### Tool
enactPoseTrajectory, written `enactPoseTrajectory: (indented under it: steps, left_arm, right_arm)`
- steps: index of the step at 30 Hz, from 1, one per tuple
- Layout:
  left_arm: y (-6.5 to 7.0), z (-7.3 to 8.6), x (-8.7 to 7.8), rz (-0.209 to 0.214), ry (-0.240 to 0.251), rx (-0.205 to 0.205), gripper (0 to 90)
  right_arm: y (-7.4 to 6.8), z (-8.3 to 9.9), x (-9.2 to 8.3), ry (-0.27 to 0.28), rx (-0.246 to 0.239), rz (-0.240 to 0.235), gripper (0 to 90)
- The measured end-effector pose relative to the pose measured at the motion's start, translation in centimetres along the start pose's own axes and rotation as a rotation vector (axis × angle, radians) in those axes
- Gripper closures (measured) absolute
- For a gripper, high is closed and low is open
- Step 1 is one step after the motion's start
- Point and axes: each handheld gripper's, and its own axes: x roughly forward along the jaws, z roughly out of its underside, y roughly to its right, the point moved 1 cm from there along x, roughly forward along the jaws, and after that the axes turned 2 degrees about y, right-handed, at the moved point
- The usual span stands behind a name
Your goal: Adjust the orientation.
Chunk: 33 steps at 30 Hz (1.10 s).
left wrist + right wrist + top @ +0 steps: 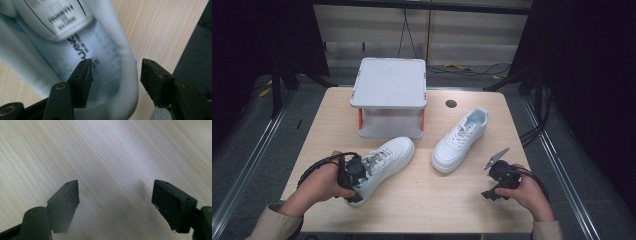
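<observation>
Two white sneakers lie on the wooden table [422, 200]. The left sneaker [389, 157] points toward the back right, and my left gripper [354, 180] is at its heel. In the left gripper view the jaws straddle the heel collar [130, 82]: one jaw inside the shoe over the insole [100, 57], the other outside, still apart, so the gripper [116, 72] is open. The right sneaker [460, 140] lies free at centre right. My right gripper [498, 181] hovers over bare wood near the front right, and in its own view the gripper [115, 195] is open with nothing between the jaws.
A white two-level stand [389, 95] with orange posts sits at the back centre of the table. A small dark round hole [451, 103] marks the tabletop behind the right sneaker. Cables run on the floor beyond the table.
</observation>
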Motion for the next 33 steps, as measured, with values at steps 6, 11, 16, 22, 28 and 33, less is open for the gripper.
enactPoseTrajectory:
  steps: [6,11,16,22,28,33]
  left_arm:
    - [0.1,0.0,0.2,0.038,-0.003,0.017,72.9]
    - [0.9,-0.7,0.1,0.03,-0.004,0.034,78.5]
    - [2.6,-1.9,-1.2,0.019,0.024,0.051,78.5]
    - [2.4,-2.8,-3.0,-0.011,0.024,0.022,76.9]
    - [2.6,-3.8,-4.0,-0.005,0.034,0.023,76.0]
    - [2.9,-3.7,-5.0,-0.015,0.07,0.016,76.2]
  right_arm:
    - [-0.1,-0.1,0.2,0.002,-0.011,-0.006,21.3]
    - [0.2,0.0,0.0,0.011,0.006,0.004,21.1]
    - [0.3,0.1,0.0,0.014,0.012,0.009,21.1]
    - [-0.2,-0.7,-0.9,0.052,-0.017,0.012,21.0]
    - [-0.1,-3.0,-3.2,0.155,-0.017,-0.006,31.4]
    - [0.0,-5.6,-5.4,0.216,-0.041,0.0,50.6]
